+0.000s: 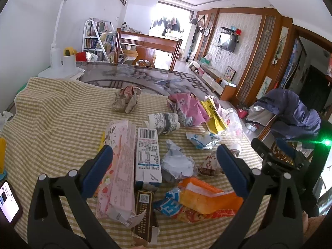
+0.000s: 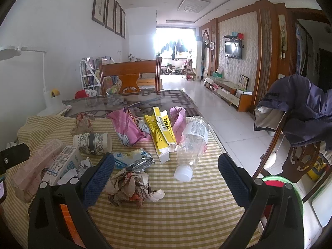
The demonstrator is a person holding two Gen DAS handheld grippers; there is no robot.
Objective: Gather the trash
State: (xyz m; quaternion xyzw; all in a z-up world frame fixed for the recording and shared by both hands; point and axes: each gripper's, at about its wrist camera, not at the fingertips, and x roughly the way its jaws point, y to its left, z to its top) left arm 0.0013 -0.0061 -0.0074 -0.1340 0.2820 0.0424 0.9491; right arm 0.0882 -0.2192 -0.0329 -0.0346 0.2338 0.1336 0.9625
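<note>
Both grippers hover above a table covered by a yellow checked cloth (image 2: pixel 176 217), trash scattered all over it. Left gripper (image 1: pixel 165 158) jaws spread wide, nothing between the pads, hanging over the near pile: pink Pocky box (image 1: pixel 119 166) lying flat, white carton with barcode (image 1: pixel 147 157) just beside it on the right, brown printed box (image 1: pixel 143 217) nearest the camera, orange snack wrapper (image 1: pixel 207 199) with a blue-and-white wrapper (image 1: pixel 168 203) touching its left side, crumpled white paper (image 1: pixel 178 164) between carton and right finger. Farther back: paper cup on its side (image 1: pixel 164 122), pink bag (image 1: pixel 187 108), brown paper wad (image 1: pixel 126 100). Phone (image 1: pixel 8 201) at left edge, screen lit. Right gripper (image 2: pixel 166 170) also wide open and empty, over a crumpled brown-and-white paper ball (image 2: pixel 132 186) near its left finger. Clear plastic bottle (image 2: pixel 192 145) on its side, white cap toward the camera, just beside the yellow box (image 2: pixel 161 134); silver-blue foil wrapper (image 2: pixel 132 159) behind the paper ball. Chair with dark jacket (image 2: pixel 307 112) at the right, off the table. White lamp (image 2: pixel 45 78) at far left.
</note>
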